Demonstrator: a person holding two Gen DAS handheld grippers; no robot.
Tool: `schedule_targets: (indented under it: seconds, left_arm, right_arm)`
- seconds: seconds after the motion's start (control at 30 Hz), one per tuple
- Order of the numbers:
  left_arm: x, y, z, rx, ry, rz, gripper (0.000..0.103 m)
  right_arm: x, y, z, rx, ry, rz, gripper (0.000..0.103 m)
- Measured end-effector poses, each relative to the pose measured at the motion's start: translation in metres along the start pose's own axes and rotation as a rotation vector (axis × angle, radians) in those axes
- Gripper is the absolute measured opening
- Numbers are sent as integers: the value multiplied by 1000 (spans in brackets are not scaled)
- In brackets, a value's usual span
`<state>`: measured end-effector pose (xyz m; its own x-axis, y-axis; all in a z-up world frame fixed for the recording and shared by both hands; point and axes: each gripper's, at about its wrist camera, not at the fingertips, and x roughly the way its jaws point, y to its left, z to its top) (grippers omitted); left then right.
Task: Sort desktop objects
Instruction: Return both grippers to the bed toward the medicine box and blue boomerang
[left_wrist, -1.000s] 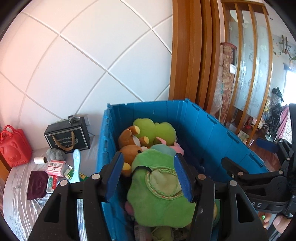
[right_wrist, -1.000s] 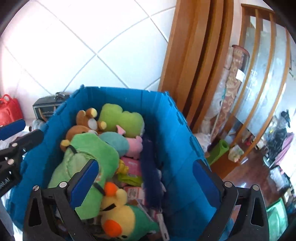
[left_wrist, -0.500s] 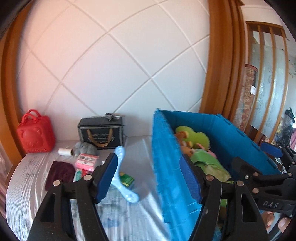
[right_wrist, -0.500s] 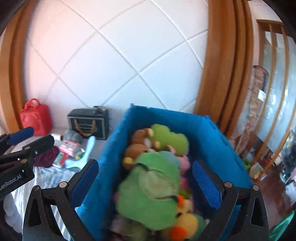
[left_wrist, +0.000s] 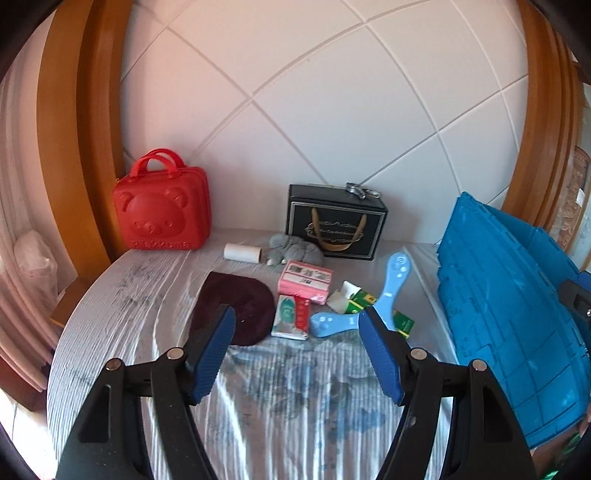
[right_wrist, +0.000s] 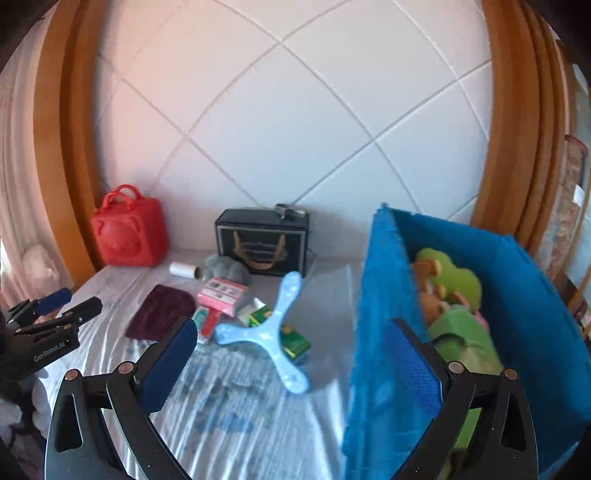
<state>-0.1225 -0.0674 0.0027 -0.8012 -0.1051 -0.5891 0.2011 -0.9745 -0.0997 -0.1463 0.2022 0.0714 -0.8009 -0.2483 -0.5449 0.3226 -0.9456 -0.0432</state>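
Fingers of the left gripper and right gripper gape empty above the cloth-covered bench, the left's jaws having just widened, near a pale-blue plastic three-armed boomerang.

Surface: bed under white ribbed cover with faint blue print. Landmark: black rectangular gift box with gold ribbon motif, upright at back wall. Left of it, red bear-face plastic case. Just in front: grey plush lump, small white roll. Further forward: pink packet, dark maroon cloth, light blue three-armed plastic boomerang, green carton. Right of it, blue plastic crate.
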Motion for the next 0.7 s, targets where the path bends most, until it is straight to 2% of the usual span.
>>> schedule_targets:
  seconds: [0.13,0.3,0.4,0.7]
  left_arm:
    - [31,31,-7,-1,63,38,69]
    - [81,50,-23,-10,179,35,69]
    - [120,51,-34,-3,254,25,69]
    - [234,43,-56,9,412,28,69]
  right_arm:
    - [36,23,-6,2,48,12,103]
    - [93,28,-25,46,156,0,103]
    - [126,25,-39,59,219,-9,103]
    - [237,11,-83,70,394,-7,103]
